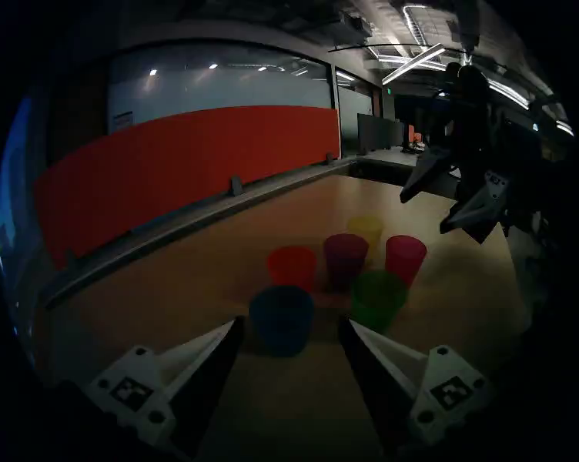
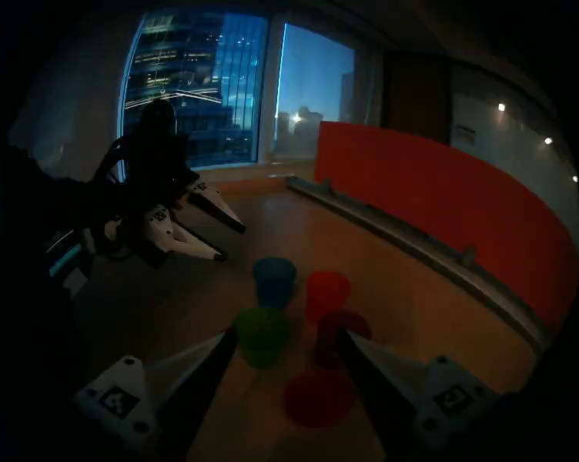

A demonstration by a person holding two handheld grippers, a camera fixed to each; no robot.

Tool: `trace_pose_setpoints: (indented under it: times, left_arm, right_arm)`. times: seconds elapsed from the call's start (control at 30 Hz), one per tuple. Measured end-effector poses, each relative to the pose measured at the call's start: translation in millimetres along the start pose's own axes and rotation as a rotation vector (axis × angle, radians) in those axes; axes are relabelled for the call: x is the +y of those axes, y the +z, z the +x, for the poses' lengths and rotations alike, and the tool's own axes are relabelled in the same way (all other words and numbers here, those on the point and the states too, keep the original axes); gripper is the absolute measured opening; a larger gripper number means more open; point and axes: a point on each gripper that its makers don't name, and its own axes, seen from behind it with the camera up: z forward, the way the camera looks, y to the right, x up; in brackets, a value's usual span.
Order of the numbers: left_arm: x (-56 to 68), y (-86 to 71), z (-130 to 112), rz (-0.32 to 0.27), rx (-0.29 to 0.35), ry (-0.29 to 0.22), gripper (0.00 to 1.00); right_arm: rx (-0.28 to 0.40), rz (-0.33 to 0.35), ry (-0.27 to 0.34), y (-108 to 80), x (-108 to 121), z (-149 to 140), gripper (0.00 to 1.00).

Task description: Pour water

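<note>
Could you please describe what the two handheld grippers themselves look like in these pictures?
The left gripper and right gripper look alike: each has two wedge-shaped jaws tapering to points, pale on the outer faces and dark inside. At each jaw's base sits a white block bearing a square black-and-white marker tag. Sleeves and cables are too dark to tell.

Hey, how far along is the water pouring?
Done: nothing visible; the blue cup, green cup and the others stand upright on the table. In hand: nothing, the left hand-held gripper and right hand-held gripper are open, clear of them. Left: grasping a cup and pouring.
</note>
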Motion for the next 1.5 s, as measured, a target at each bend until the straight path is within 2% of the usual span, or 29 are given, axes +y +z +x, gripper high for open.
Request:
trace_pose_setpoints:
  times: [0.4, 0.8, 1.2, 1.5]
  left_arm:
    - [-2.5, 24.9, -33, -0.012, -0.090, 0.026, 0.90]
    - [-11.2, 53.4, -53, -0.035, -0.165, 0.021, 0.89]
    - [-4.4, 77.4, -53, -0.093, -0.206, 0.016, 0.90]
    - [-3.7, 87.8, -49, -0.104, -0.223, -0.002, 0.89]
  right_arm:
    - [-0.017, 0.020, 0.004, 16.9, 0, -9, 0.99]
    - [-0.029, 0.044, -0.001, 28.8, -5, -10, 0.99]
    - [-0.039, 0.051, -0.013, 32.5, -8, -9, 0.99]
    - [-0.041, 0.052, -0.020, 33.9, -9, -7, 0.99]
